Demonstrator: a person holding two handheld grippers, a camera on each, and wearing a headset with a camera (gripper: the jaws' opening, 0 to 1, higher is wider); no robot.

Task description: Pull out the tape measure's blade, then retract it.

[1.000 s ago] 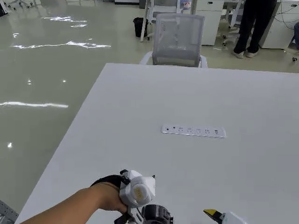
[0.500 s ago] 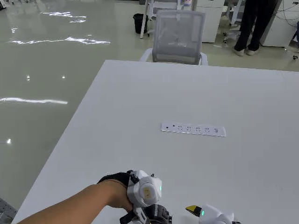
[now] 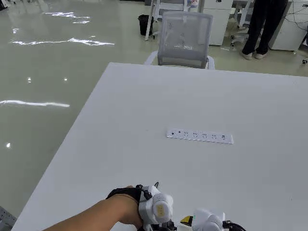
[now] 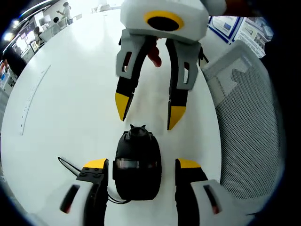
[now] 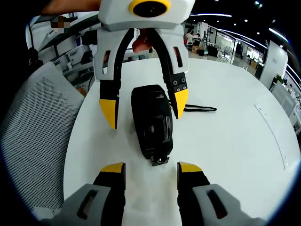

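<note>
Your left hand-held gripper (image 4: 141,164) is low at the near edge of the bench (image 3: 134,125). Its jaws are spread, one on each side of the black tape measure (image 5: 151,120), not pinching it; bare bench shows between the case and a jaw. The tape measure lies flat on the bench between both hand-held grippers. Its blade hook sits at the case mouth, pointing at your right hand-held gripper (image 5: 151,167). That one faces the left head-on, jaws also spread, tips just short of the hook, holding nothing. A thin black cord (image 5: 200,109) trails from the case. Farther back, well apart: white power strip (image 3: 199,135).
</note>
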